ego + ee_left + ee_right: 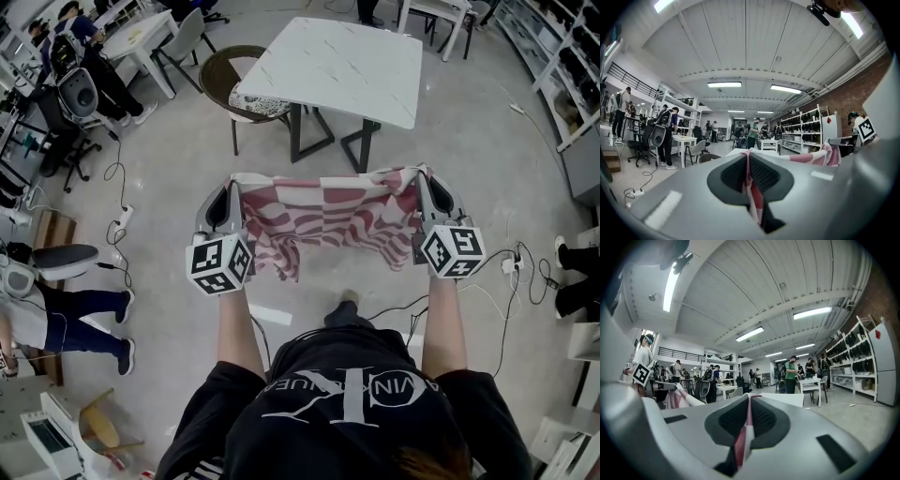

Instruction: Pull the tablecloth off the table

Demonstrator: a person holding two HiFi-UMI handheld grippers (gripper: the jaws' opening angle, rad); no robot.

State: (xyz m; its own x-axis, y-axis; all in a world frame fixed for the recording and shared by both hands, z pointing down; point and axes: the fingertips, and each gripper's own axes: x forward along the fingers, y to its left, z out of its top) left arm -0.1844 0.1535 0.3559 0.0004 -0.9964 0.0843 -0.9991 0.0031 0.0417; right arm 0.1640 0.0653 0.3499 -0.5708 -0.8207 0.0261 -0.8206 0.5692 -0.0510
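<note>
Calvin Klein logo on the shirt (pixel 347 403). Left gripper (pixel 231 183) and right gripper (pixel 425 175) each pinch a corner of the cloth (pixel 328 220): red-and-white wavy checks, stretched between them, sagging.

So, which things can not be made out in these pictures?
- Corners of the tablecloth: pinched inside the left gripper and the right gripper, head view.
- Most of the tablecloth: behind each gripper's own body, both gripper views.
- Chair seat: partly under the table, head view.
- Things on the shelves: too small, right gripper view.

Tablecloth (pixel 328 220) aloft before table (pixel 337 66)
</note>
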